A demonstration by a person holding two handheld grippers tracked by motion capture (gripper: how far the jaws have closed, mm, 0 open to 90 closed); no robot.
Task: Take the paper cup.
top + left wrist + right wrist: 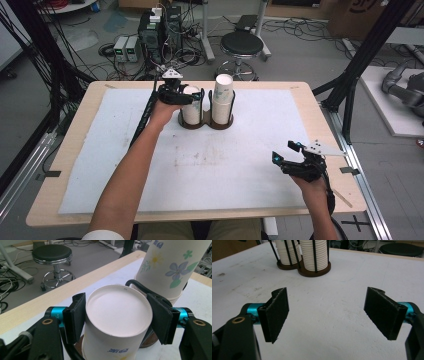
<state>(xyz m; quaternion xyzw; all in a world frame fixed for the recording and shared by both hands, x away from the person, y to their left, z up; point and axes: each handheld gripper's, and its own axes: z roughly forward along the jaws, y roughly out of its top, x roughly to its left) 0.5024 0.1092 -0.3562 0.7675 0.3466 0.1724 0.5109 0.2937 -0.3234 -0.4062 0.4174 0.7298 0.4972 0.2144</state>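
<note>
The step in hand looks like pulling the top paper cup [117,315] off the shorter of two upside-down stacks in a two-ring cup holder [206,123]. The holder sits toward the far edge of the surface [200,165], and the cup stack in question is in its left ring, beside the taller stack [223,97] in the right ring.

The left tool [117,317] has its two black pads on opposite sides of that top cup near its upturned base; the left pad is against the wall, the right one is touching or nearly so, so I read it as pinching the cup. The right tool [329,315] hovers over the bare surface, well in front of the holder and to its right, with its pads spread wide and nothing between them.

The next move probably calls for a straight lift along the holder's wire posts, with a grip firm enough to free one cup yet light enough not to crush it or drag the cups below.

The left gripper view gives the pad contact and the flower print on the taller stack; the high view hides that under the hand. The right gripper view shows the ribbed rims of both stacks and the holder's dark base [312,271]. The high view alone relates both hands to the holder.
</note>
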